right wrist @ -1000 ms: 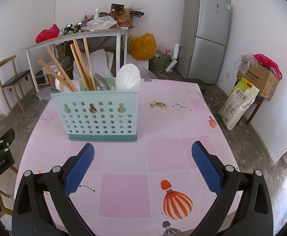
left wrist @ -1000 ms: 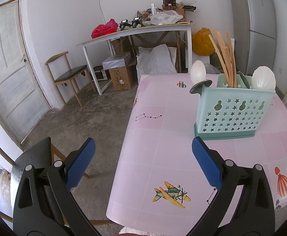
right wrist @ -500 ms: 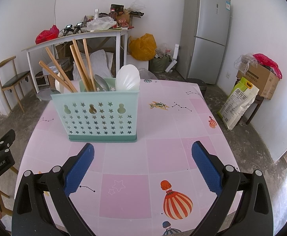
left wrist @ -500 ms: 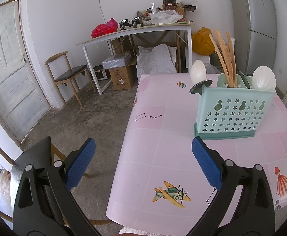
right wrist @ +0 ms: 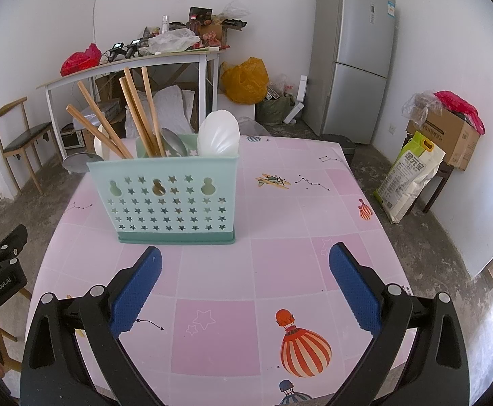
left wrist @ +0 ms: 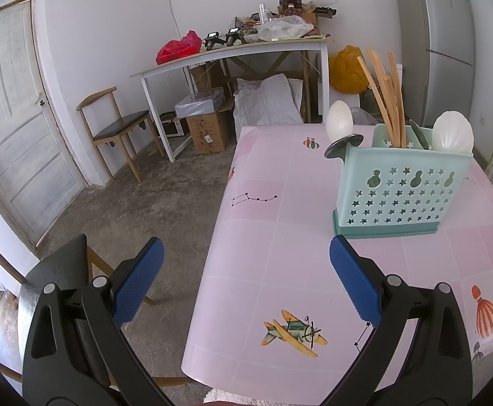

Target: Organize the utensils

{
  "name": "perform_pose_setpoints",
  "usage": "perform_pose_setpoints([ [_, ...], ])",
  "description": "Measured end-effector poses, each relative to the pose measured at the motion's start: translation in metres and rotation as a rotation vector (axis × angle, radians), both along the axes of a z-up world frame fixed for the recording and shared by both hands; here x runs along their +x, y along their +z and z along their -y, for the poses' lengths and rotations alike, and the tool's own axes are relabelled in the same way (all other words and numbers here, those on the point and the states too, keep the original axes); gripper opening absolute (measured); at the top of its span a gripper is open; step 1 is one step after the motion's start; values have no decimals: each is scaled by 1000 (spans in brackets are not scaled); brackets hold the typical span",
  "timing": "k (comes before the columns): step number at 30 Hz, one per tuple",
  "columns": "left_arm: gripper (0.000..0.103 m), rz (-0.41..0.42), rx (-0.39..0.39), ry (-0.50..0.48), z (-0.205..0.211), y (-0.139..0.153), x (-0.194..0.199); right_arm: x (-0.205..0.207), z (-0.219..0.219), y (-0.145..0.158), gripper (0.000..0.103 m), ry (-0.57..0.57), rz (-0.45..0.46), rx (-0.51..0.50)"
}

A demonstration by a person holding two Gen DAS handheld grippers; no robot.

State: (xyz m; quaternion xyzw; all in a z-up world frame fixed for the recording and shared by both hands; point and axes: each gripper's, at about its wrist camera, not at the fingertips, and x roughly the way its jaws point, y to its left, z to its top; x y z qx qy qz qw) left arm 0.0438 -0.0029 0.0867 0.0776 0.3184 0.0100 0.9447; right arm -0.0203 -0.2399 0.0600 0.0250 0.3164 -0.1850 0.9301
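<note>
Left wrist view: the left gripper (left wrist: 243,270) hangs over the near left edge of the counter (left wrist: 280,237), its fingers (left wrist: 354,280) spread wide with nothing between them — a resting, ready pose, by my reading, since no loose utensil lies within reach. The green utensil holder (left wrist: 402,196) stands upright toward the far right of the counter, well apart from this gripper. From this side a dark metal ladle (left wrist: 342,143) shows hanging over the holder's left end, beside a white spoon (left wrist: 339,120).

Right wrist view: the right gripper (right wrist: 244,270) faces the holder (right wrist: 168,199) square on, near it but not touching, fingers (right wrist: 138,287) likewise wide apart and empty. Here the contents read more clearly — wooden chopsticks (right wrist: 138,111) leaning left, a metal spoon (right wrist: 173,142) in the middle, a white shell-shaped scoop (right wrist: 219,135) at the right end. Which compartment each sits in is hidden behind the front wall. The pink counter around the holder carries no stray utensils, so the sorting looks essentially done.
</note>
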Motion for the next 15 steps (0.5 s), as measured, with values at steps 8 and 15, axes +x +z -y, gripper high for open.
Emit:
perform_pose_setpoints([
  [8, 95, -2, -1, -1, 0, 0, 0, 0, 0, 1, 96, 0, 0, 0],
  [15, 95, -10, -1, -9, 3, -6, -7, 0, 1, 0, 96, -1, 0, 0],
])
